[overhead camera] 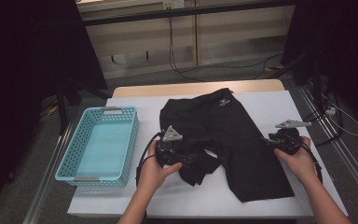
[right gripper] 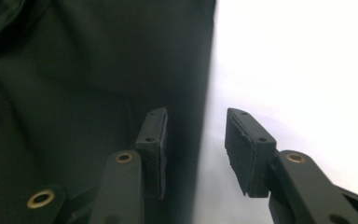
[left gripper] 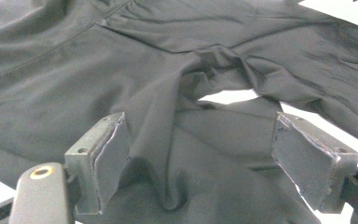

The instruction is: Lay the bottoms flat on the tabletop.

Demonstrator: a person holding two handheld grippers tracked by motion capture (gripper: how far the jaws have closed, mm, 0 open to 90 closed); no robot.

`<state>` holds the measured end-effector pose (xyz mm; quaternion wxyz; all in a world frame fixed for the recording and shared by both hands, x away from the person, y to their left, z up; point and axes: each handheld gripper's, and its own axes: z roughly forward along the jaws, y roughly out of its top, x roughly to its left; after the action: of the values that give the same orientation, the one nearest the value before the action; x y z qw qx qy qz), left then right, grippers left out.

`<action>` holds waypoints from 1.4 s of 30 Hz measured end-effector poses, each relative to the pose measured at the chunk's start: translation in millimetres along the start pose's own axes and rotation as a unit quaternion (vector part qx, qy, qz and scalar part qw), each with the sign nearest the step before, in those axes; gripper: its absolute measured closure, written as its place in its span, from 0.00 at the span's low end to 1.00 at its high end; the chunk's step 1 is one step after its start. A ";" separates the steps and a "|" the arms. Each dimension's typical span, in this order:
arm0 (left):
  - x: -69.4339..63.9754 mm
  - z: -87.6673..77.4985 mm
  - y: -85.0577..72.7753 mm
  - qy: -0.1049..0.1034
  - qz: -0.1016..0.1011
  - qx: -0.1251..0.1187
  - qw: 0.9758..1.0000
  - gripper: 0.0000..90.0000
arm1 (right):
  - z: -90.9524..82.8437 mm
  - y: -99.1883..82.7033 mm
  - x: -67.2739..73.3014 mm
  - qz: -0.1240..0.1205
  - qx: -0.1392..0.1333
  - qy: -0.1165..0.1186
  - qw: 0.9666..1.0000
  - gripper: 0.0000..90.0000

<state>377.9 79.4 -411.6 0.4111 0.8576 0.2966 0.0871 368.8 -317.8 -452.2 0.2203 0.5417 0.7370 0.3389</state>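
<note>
A pair of black shorts [overhead camera: 228,135] lies spread on the white table top [overhead camera: 270,100], its near-left leg crumpled. My left gripper [overhead camera: 186,161] rests on that crumpled leg. In the left gripper view its jaws stand wide apart over bunched cloth [left gripper: 168,93], and my left gripper [left gripper: 198,154] is open with a fold rising between the pads. My right gripper [overhead camera: 266,141] sits at the shorts' right edge. In the right gripper view my right gripper [right gripper: 196,144] is open, its jaws straddling the hem of the dark fabric [right gripper: 98,70] with a gap on both sides.
A light blue plastic basket [overhead camera: 130,140] stands at the table's left side, with nothing in it. Bare white surface runs along the front edge and right of the shorts. Cables and dark stands lie on the floor beyond the table.
</note>
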 end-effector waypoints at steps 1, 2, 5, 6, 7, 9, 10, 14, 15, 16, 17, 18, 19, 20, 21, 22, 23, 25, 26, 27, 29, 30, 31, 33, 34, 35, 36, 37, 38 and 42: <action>1.6 0.0 -0.8 0.002 -0.001 0.001 1.000 0.20 | 6.0 3.6 -0.3 0.001 0.004 -0.001 1.000 0.65; 3.3 -0.6 -1.3 0.006 0.000 0.004 1.000 0.20 | 11.9 6.9 -0.2 0.004 0.006 -0.001 1.000 0.65; 8.4 -2.0 -3.1 0.018 -0.001 0.007 1.000 0.18 | 26.0 14.8 -1.9 0.015 0.009 -0.003 1.000 0.68; 10.1 -2.2 -4.2 0.022 -0.003 0.005 1.000 0.18 | 29.0 17.2 -2.2 0.018 0.007 -0.003 1.000 0.71; 11.6 -2.0 -5.3 0.026 -0.005 0.003 1.000 0.17 | 31.4 18.9 -2.0 0.022 0.009 -0.002 1.000 0.73; 14.1 -2.1 -7.1 0.025 -0.011 0.006 1.000 0.17 | 33.9 21.2 -2.3 0.018 0.010 -0.004 1.000 0.83; 15.1 -2.3 -7.7 0.027 -0.013 0.004 1.000 0.17 | 34.0 22.4 -3.1 0.019 0.014 0.000 1.000 0.91; 16.7 -3.9 -8.0 0.030 -0.014 0.000 0.999 0.17 | 31.8 22.2 -7.6 0.026 0.021 0.022 0.999 1.00; 16.4 -4.1 -8.0 0.030 -0.014 0.000 0.999 0.17 | 31.1 21.7 -8.4 0.025 0.021 0.022 0.999 1.00; 16.2 -4.6 -7.8 0.028 -0.016 0.002 0.999 0.17 | 30.1 21.1 -9.3 0.028 0.021 0.020 0.999 1.00; 16.1 -4.8 -7.9 0.028 -0.016 0.001 0.999 0.17 | 28.9 20.5 -10.3 0.031 0.021 0.020 0.999 1.00; 16.2 -5.1 -7.9 0.027 -0.016 0.000 1.000 0.17 | 27.6 20.1 -11.7 0.030 0.022 0.019 0.999 1.00; 16.4 -5.6 -7.9 0.028 -0.016 0.000 0.999 0.17 | 25.7 19.9 -13.2 0.029 0.022 0.014 0.999 1.00; 16.7 -6.1 -7.9 0.028 -0.017 -0.001 0.999 0.17 | 23.6 19.5 -14.8 0.027 0.024 0.010 0.999 1.00; 17.3 -6.5 -7.8 0.030 -0.017 -0.001 0.999 0.17 | 21.6 18.7 -17.0 0.028 0.024 0.013 0.999 1.00; 17.7 -6.8 -7.8 0.028 -0.018 -0.002 0.999 0.17 | 19.4 17.6 -18.7 0.026 0.025 0.012 0.999 1.00; 18.3 -7.2 -7.8 0.029 -0.018 -0.003 0.999 0.17 | 16.9 16.3 -20.0 0.024 0.028 0.009 0.999 1.00; 18.8 -7.7 -7.8 0.031 -0.018 -0.003 0.999 0.17 | 11.9 12.9 -22.7 0.016 0.031 0.005 0.999 1.00; 19.0 -7.7 -7.8 0.031 -0.018 -0.004 0.999 0.17 | 9.4 10.7 -24.3 0.014 0.032 0.003 0.999 1.00; 19.0 -7.7 -7.8 0.031 -0.018 -0.005 0.999 0.17 | 6.7 8.2 -26.2 0.012 0.032 -0.001 0.999 1.00; 19.0 -7.8 -7.6 0.031 -0.018 -0.005 0.999 0.17 | 1.7 2.4 -31.0 0.015 0.034 -0.006 0.999 1.00; 18.7 -7.7 -7.4 0.031 -0.020 -0.005 0.999 0.18 | -1.0 -1.0 -33.6 0.021 0.033 -0.007 0.999 1.00; 18.6 -7.8 -7.1 0.031 -0.020 -0.004 0.999 0.18 | -3.6 -4.3 -36.3 0.027 0.028 -0.006 0.999 1.00; 18.5 -7.3 -6.8 0.031 -0.018 -0.004 0.999 0.18 | -8.7 -8.9 -38.6 0.033 0.026 -0.003 0.999 1.00; 18.6 -6.9 -6.6 0.031 -0.016 -0.003 0.999 0.18 | -9.9 -10.2 -38.6 0.031 0.023 0.000 0.999 1.00; 18.4 -6.0 -6.6 0.031 -0.017 -0.003 0.999 0.18 | -10.0 -10.3 -38.6 0.028 0.022 0.001 0.999 0.97; 18.2 -5.3 -6.6 0.031 -0.018 -0.003 0.999 0.18 | -9.3 -9.3 -38.4 0.024 0.021 -0.005 0.999 0.93; 17.7 -4.5 -6.8 0.029 -0.019 -0.002 0.999 0.18 | -7.9 -7.5 -38.7 0.025 0.017 -0.010 0.999 0.86; 17.2 -4.2 -6.7 0.029 -0.018 0.002 0.999 0.18 | -5.6 -4.7 -39.1 0.032 0.013 -0.011 0.999 0.80; 16.6 -3.4 -5.8 0.027 -0.015 0.000 1.000 0.18 | 10.8 11.3 -39.7 0.042 0.003 -0.015 0.999 0.72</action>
<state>387.5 94.1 -415.4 0.4042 0.8503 0.3205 0.1043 396.1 -350.6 -452.9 0.2157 0.5779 0.7111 0.3374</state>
